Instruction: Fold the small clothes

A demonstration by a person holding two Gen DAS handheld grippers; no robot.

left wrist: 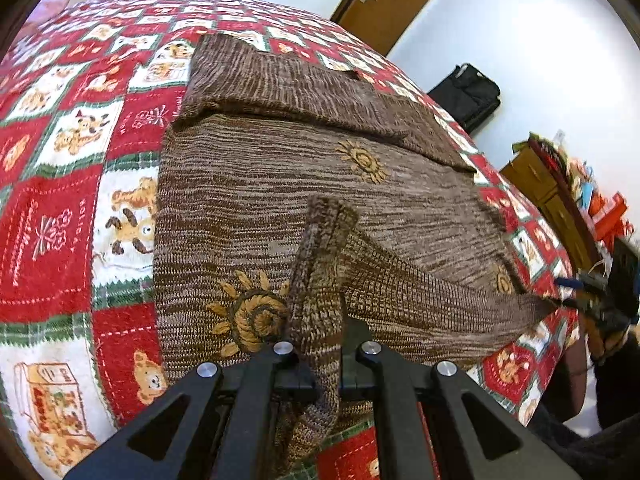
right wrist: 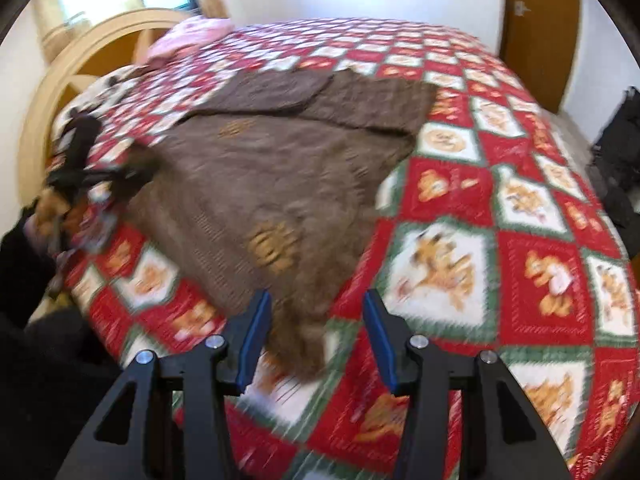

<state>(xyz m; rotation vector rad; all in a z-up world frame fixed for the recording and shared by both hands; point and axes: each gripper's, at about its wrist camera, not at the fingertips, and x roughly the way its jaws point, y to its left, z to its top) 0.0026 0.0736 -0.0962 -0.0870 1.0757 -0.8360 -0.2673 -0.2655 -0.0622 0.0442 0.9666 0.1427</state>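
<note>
From the left wrist we look closely along the fingers across the brown sweater (left wrist: 304, 184). From the right wrist we face it from the opposite side. Both views share sweater and bedspread (right wrist: 500, 208).

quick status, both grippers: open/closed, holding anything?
Left gripper: closed on a bunched fold of the brown knitted sweater.
Right gripper: open, holding nothing; the sweater's hem lies between its blue-padded fingers.

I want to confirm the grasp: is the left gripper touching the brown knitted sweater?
Touching. The left wrist view shows the left gripper shut on a bunched fold of the brown knitted sweater, with fabric pinched between its fingers.
</note>
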